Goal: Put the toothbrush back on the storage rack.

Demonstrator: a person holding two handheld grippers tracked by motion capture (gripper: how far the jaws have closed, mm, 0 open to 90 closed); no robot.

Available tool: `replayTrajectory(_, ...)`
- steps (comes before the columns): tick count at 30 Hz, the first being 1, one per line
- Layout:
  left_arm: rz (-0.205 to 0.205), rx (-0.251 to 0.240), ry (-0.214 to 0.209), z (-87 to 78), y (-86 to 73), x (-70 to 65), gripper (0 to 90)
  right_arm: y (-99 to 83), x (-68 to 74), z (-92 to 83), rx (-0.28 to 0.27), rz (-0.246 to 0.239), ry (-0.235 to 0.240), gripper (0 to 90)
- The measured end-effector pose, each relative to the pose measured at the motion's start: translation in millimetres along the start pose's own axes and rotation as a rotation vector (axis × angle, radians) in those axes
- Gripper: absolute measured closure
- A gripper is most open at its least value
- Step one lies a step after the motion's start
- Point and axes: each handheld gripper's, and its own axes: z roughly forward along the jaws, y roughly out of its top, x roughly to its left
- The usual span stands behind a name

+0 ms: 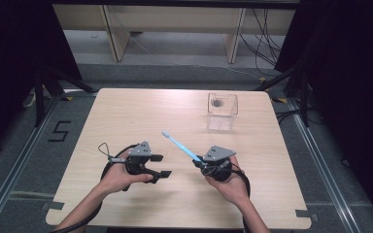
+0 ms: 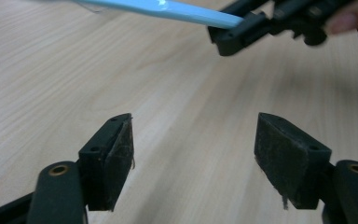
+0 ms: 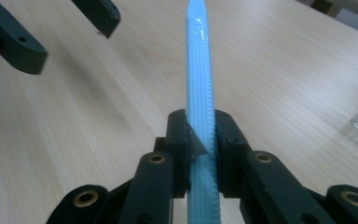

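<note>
Right gripper (image 1: pixel 199 164) pinches the lower handle of a light blue toothbrush (image 1: pixel 179 145), its jaws pressed against both sides of the ribbed grip, as the right gripper view (image 3: pixel 200 140) makes plain. The brush is held off the bench (image 1: pixel 126 116), slanting away and to the left with its white head at the far end. Holding it by the tail keeps most of the length free, which would suit lowering it head-first or tail-first into a container; that is a judgement, not something seen.

Left gripper (image 1: pixel 159 165) sits just beside it to the left, jaws spread wide with nothing between the pads (image 2: pixel 116 163), close above the wood. It looks to be standing clear so the other hand can carry the brush alone.

Farther back and to the right stands a clear plastic box (image 1: pixel 222 111), open-topped, with something small and dark at its bottom. Bare bench lies between brush and box, so nothing blocks the way. Beyond the bench are floor, cables and wooden furniture legs.
</note>
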Motion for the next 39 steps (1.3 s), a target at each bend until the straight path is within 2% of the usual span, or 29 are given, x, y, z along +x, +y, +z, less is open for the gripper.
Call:
replayTrajectory(1, -0.035, -0.023, 0.008, 1.5, 1.4, 2.4, 26.4, 0.1, 0.4, 0.0, -0.008, 0.001, -0.006, 78.6)
replayTrajectory(2, -0.055, -0.046, 0.012, 2.9, 2.4, 4.4, 26.1, -0.1, 0.8, 0.7, -0.032, -0.004, -0.023, 78.6)
replayTrajectory(5, -0.112, -0.093, 0.012, 6.0, 6.7, 8.0, 26.2, -0.9, 2.6, 1.1, -0.046, 0.0, -0.031, 78.6)
replayTrajectory(7, -0.128, -0.114, 0.002, 8.0, 9.2, 9.3, 26.4, -1.2, 5.0, 2.3, -0.05, 0.011, -0.024, 78.6)
replayTrajectory(9, -0.14, -0.131, 0.015, 10.1, 12.8, 9.0, 27.4, -1.5, 5.8, 3.7, -0.061, 0.004, -0.018, 78.6)
replayTrajectory(10, -0.143, -0.138, 0.015, 11.0, 13.8, 8.8, 28.2, -1.4, 6.4, 3.8, -0.063, -0.005, -0.013, 78.6)
replayTrajectory(12, -0.153, -0.158, 0.01, 13.7, 16.6, 7.6, 29.6, -1.7, 9.8, 5.6, -0.064, 0.01, -0.001, 78.6)
replayTrajectory(14, -0.16, -0.171, 0.005, 16.0, 18.8, 6.8, 31.6, -1.7, 11.0, 6.9, -0.082, -0.001, -0.007, 78.6)
replayTrajectory(16, -0.17, -0.18, -0.004, 18.0, 20.5, 6.0, 33.1, -1.0, 13.3, 6.5, -0.072, 0.016, 0.006, 78.6)
replayTrajectory(17, -0.186, -0.191, -0.017, 19.4, 21.8, 5.1, 33.8, -0.7, 13.8, 6.6, -0.074, 0.017, 0.004, 78.6)
replayTrajectory(20, -0.196, -0.21, -0.02, 21.1, 25.5, 3.7, 35.2, 0.4, 15.2, 7.2, -0.086, 0.02, -0.001, 78.6)
replayTrajectory(21, -0.2, -0.213, -0.022, 21.3, 26.9, 3.5, 36.0, 0.7, 14.6, 7.7, -0.102, 0.001, -0.02, 78.6)
replayTrajectory(22, -0.203, -0.22, -0.023, 21.6, 28.1, 3.2, 36.6, 1.3, 14.8, 6.9, -0.094, 0.007, -0.02, 78.6)
replayTrajectory(23, -0.205, -0.225, -0.026, 21.6, 29.7, 2.7, 37.2, 2.1, 13.8, 6.8, -0.094, -0.011, -0.019, 78.6)
replayTrajectory(28, -0.205, -0.252, -0.023, 23.2, 36.3, 0.1, 44.8, 4.1, 13.7, 5.1, -0.118, 0.005, -0.044, 78.6)
replayTrajectory(29, -0.204, -0.257, -0.02, 23.3, 37.3, -0.7, 46.8, 4.1, 14.7, 4.3, -0.109, 0.023, -0.037, 78.6)
replayTrajectory(33, -0.209, -0.279, -0.033, 26.3, 40.2, -3.9, 51.5, 3.2, 16.3, 4.8, -0.119, 0.041, -0.062, 78.5)
replayTrajectory(35, -0.216, -0.29, -0.037, 27.1, 41.6, -4.8, 53.5, 3.5, 15.4, 6.8, -0.142, 0.011, -0.087, 78.5)
replayTrajectory(36, -0.218, -0.292, -0.039, 26.9, 42.4, -4.6, 54.3, 3.8, 17.1, 7.1, -0.13, 0.036, -0.075, 78.5)
replayTrajectory(37, -0.22, -0.298, -0.038, 26.6, 43.3, -4.4, 55.6, 4.2, 16.2, 7.6, -0.139, 0.025, -0.085, 78.4)
replayTrajectory(39, -0.232, -0.313, -0.045, 26.1, 44.5, -4.3, 58.2, 5.3, 16.3, 6.9, -0.13, 0.035, -0.081, 78.5)
